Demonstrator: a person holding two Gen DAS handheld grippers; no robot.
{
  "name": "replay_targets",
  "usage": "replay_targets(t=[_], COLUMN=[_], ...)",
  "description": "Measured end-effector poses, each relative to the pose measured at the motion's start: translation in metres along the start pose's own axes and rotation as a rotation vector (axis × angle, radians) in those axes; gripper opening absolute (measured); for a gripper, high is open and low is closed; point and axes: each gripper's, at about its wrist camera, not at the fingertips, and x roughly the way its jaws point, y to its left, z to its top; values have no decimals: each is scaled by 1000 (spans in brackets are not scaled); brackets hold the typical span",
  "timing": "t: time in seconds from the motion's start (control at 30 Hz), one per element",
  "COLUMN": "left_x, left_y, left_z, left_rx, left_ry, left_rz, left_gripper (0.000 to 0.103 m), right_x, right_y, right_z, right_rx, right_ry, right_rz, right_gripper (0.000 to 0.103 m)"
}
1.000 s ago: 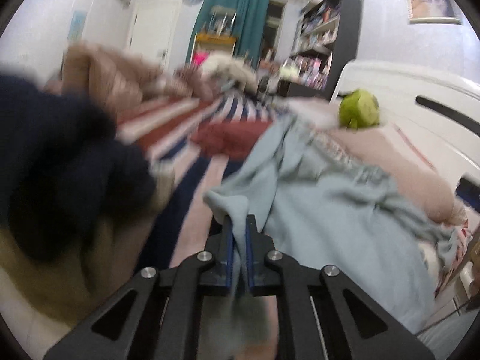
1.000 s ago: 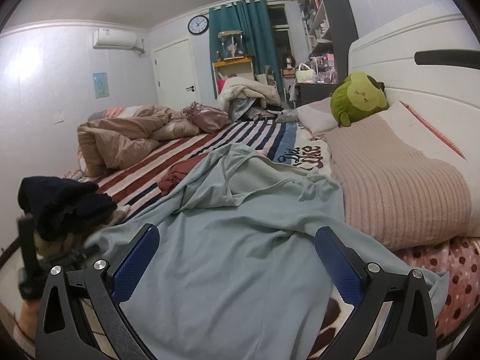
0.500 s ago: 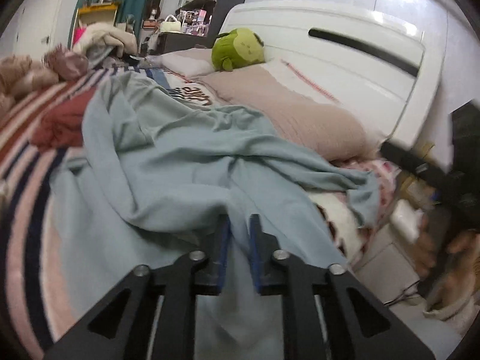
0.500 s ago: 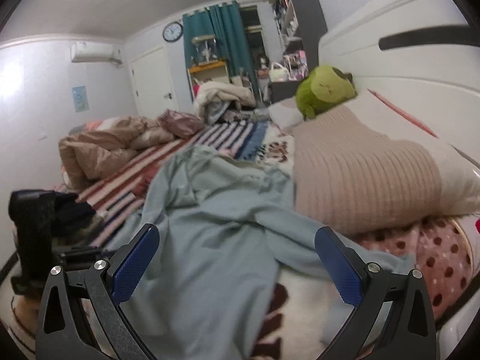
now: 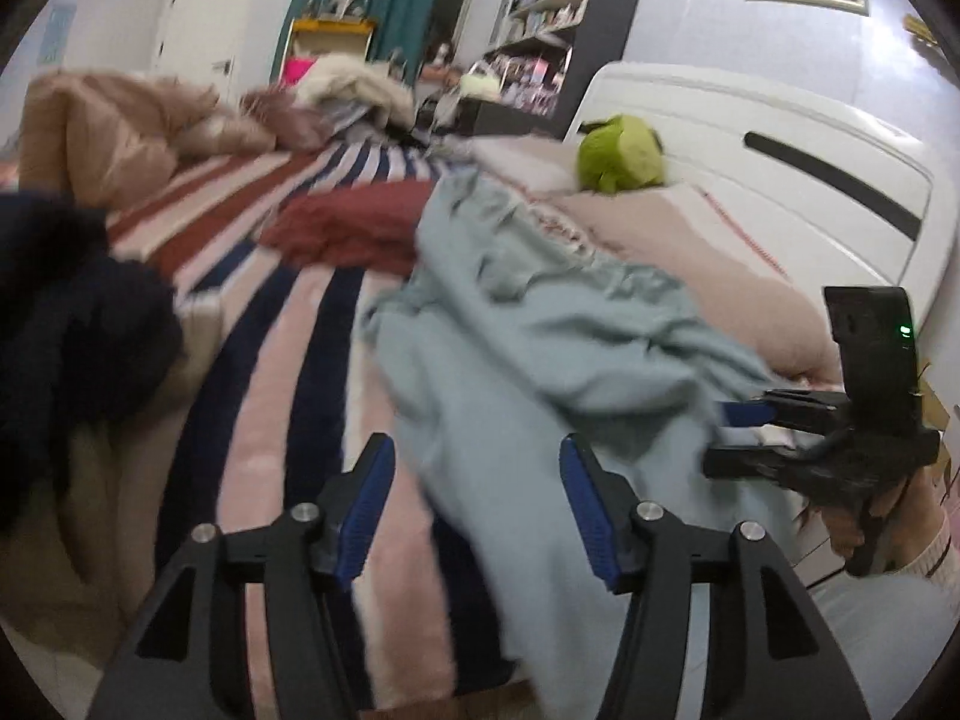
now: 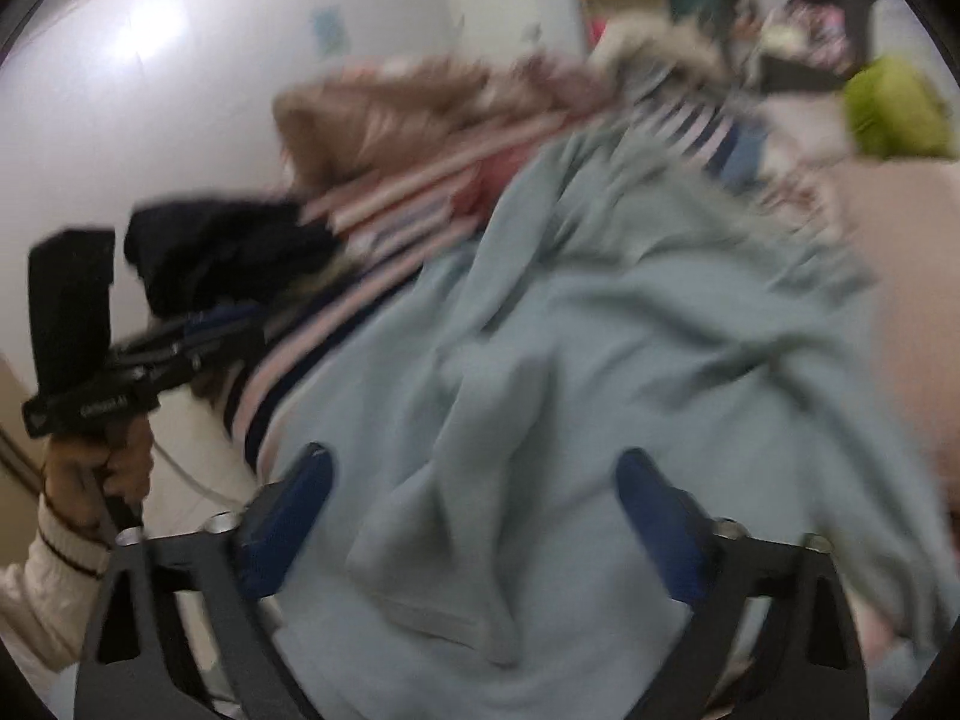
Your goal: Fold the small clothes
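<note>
Two grippers were in view, both with jaws spread wide and nothing between the blue pads. The left gripper [image 5: 477, 501] hovered low over the bed [image 5: 288, 372], its jaws straddling the near left edge of a pale blue garment [image 5: 540, 348]; cloth lay beneath the gap but neither pad touched it, as far as the blur allowed. The garment sprawled rumpled across the striped bedspread, running from the near edge of the bed up toward a pink knitted pillow [image 5: 708, 252], which it partly overlapped. The right gripper [image 6: 474, 516] hung just above the middle of the same garment [image 6: 600, 360], a raised fold of cloth sitting between the open jaws; contact could not be told, the right wrist view being heavily smeared.

From the left wrist view the right gripper [image 5: 744, 420] appeared at the right side of the garment, held in the right hand [image 5: 864, 516] with a cream cuff. From the right wrist view the left gripper [image 6: 204, 330] showed at far left, gripped by the left hand [image 6: 90, 474], off the garment's left edge.

A dark red garment [image 5: 354, 228] lay beyond the blue one on the stripes. A dark navy heap [image 5: 66, 324] sat at the left edge of the bed. A green plush toy [image 5: 621, 159] rested at the head, by the white headboard [image 5: 780, 144]. A tan duvet [image 5: 114, 132] was bunched at the far left.
</note>
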Motion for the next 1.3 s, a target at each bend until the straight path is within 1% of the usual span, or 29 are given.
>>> replay_targets(t=[0.03,0.07,0.1,0.13,0.17,0.2,0.23,0.27,0.3,0.33,0.37,0.43,0.47,0.53,0.63,0.67,0.7,0.73,0.77,0.83,0.93,1.0,1.07,1.1,1.13,1.2,1.23,1.27,1.3], left_x=[7,12,20,24,29,33,37,39,43,43,45,42,34,15,7,7,7,5,2,-3,11,36,64,81,93,116,128,137,147], left_y=[3,7,8,10,10,8,6,4,3,1,-2,-8,-11,-12,-9,-8,-7,-6,-3,3,5,8,16,22,26,33,36,38,40], left_z=[-6,-13,-19,-24,-28,-31,-31,-31,-30,-29,-28,-28,-26,-21,-20,-21,-20,-17,-13,5,35,57,72,80,84,91,94,96,98], left_rx=[-5,-12,-15,-15,-17,-20,-21,-25,-32,-36,-32,4,30,63,107,115,124,130,130,128,146,169,148,129,116,112,126,134,147], left_ry=[19,43,68,79,91,95,91,85,84,84,82,66,42,13,51,75,86,79,58,18,0,5,33,49,60,85,101,113,132], left_rz=[3,-3,-22,-35,-52,-68,-76,-86,-99,-108,-105,-85,-70,-71,-54,-56,-60,-57,-47,-34,28,56,80,83,77,86,91,92,92], left_gripper=[53,53,53,52,49,46,41,33,26,14,8,7,6,6,7,9,16,43,63,64,64,64,64,63,60,54,53,53,53], right_x=[11,15,13,6,0,-9,-11,-14,-15,-14,-11,-8,-11,-20,-34,-37,-38,-39,-35,-23,10,36,63,78,89,104,103,103,101], right_y=[-2,-4,-9,-18,-25,-37,-42,-51,-57,-67,-73,-78,-78,-77,-71,-68,-62,-58,-53,-42,-26,-21,-21,-22,-25,-38,-47,-47,-57], right_z=[-1,-2,-2,-1,-1,-1,-1,-4,-7,-12,-15,-21,-24,-23,-13,-7,4,10,18,38,66,81,95,101,105,112,114,114,115], right_rx=[0,10,41,90,128,172,191,212,224,236,235,210,209,200,152,138,118,106,90,27,-50,-57,-52,-52,-49,-6,24,24,49], right_ry=[41,49,35,8,-13,-36,-44,-32,-15,20,50,102,101,104,84,68,36,20,12,9,21,36,55,79,95,124,112,112,98], right_rz=[-31,-35,-10,26,44,33,3,-49,-81,-144,-194,-278,-264,-258,-263,-253,-225,-204,-188,-153,-94,-65,-43,-38,-34,-25,-49,-49,-81], right_gripper=[30,16,6,5,5,4,4,4,4,4,4,3,3,3,6,10,28,50,54,54,55,55,54,52,32,0,2,2,1])
